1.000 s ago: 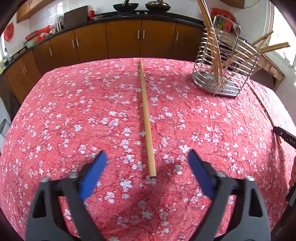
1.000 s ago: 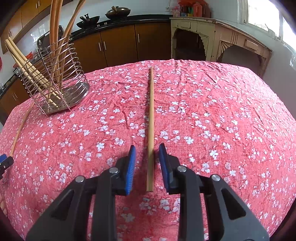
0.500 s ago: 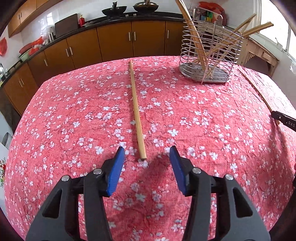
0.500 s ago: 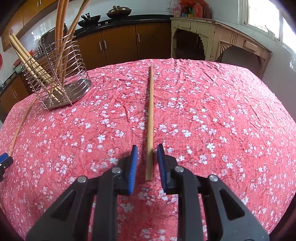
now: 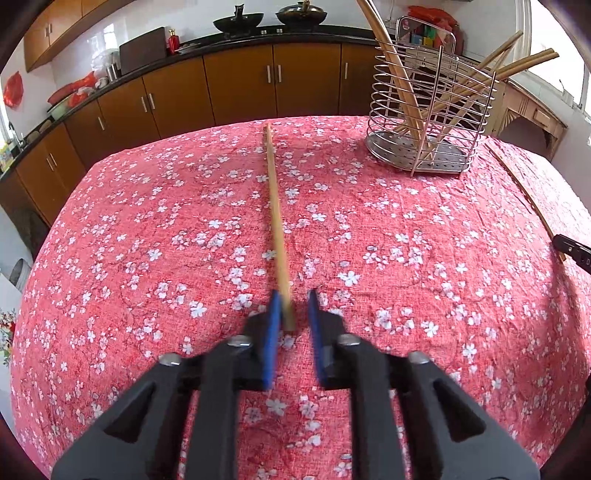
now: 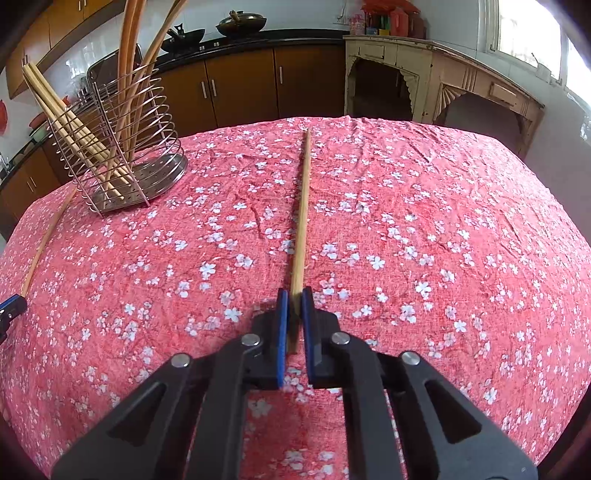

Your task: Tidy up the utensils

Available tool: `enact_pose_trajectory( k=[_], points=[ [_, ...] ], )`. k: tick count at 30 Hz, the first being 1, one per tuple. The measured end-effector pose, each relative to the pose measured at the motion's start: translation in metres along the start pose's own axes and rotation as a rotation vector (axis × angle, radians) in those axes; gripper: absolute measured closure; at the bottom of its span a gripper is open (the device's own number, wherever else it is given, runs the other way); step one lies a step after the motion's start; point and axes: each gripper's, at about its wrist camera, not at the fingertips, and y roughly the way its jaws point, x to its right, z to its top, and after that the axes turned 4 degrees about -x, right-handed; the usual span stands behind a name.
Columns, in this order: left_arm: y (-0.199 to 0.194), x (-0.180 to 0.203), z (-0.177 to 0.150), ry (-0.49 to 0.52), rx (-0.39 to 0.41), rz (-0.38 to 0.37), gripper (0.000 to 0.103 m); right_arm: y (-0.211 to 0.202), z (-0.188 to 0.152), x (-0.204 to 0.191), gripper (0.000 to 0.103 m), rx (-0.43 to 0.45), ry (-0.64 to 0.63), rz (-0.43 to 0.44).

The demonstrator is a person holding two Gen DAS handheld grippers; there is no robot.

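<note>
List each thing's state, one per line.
Left hand-held gripper: nearly shut, chopstick end between jaws.
Right hand-held gripper: shut on chopstick.
Left chopstick: flat on cloth.
Right chopstick: flat on cloth.
Rack: upright, holding leaning chopsticks.

Bright daylight, source: window (image 6: 532, 33) at upper right of right wrist view, blown out to white. Soft shadow under left gripper (image 5: 291, 310) on red floral tablecloth (image 5: 147, 236); darker patch along cloth's right edge. Motion blur on left gripper's blue pads (image 5: 274, 317) and near end of wooden stick (image 5: 279, 236). Right wrist view sharper. Heavy fisheye bend: cabinets (image 5: 240, 85) curve, black vignette in corners. Glints on wire utensil rack (image 6: 125, 147).
</note>
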Motion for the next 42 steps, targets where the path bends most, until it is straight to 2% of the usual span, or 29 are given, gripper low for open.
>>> enact_pose_trajectory(
  k=[5,9,12,16,20,24,28,32,36,40,42],
  points=[
    [-0.003,-0.002,-0.003,-0.007,-0.006,-0.011,0.096,-0.002,0.0,0.003,0.095,0.004,0.013,0.006],
    [-0.013,-0.015,-0.009,-0.025,0.001,-0.017,0.096,-0.016,-0.005,0.009,0.095,0.051,0.009,-0.013],
    [-0.029,-0.023,-0.012,-0.028,0.041,-0.014,0.096,-0.039,-0.006,0.013,0.095,0.126,-0.005,-0.04],
    [-0.06,-0.031,-0.009,-0.031,0.136,-0.003,0.096,-0.07,-0.001,0.021,0.095,0.213,0.003,-0.049],
    [-0.081,-0.034,-0.001,-0.048,0.203,-0.005,0.096,-0.095,0.005,0.023,0.095,0.262,-0.004,-0.042],
    [-0.093,-0.036,0.005,-0.059,0.241,-0.009,0.096,-0.091,0.006,0.018,0.095,0.207,-0.049,-0.051],
    [-0.09,-0.035,0.006,-0.059,0.234,-0.012,0.096,-0.055,-0.005,0.016,0.095,0.093,-0.054,-0.044],
    [-0.086,-0.034,0.003,-0.063,0.223,-0.014,0.096,-0.025,-0.013,0.019,0.095,0.02,-0.049,-0.045],
    [-0.086,-0.037,0.002,-0.061,0.222,-0.011,0.096,-0.019,-0.02,0.019,0.094,-0.007,-0.052,-0.038],
    [-0.084,-0.036,0.004,-0.063,0.221,-0.012,0.096,-0.022,-0.029,0.015,0.084,-0.005,-0.063,-0.04],
    [-0.085,-0.035,0.004,-0.062,0.222,-0.012,0.096,-0.025,-0.035,0.014,0.085,0.004,-0.077,-0.049]
  ],
)
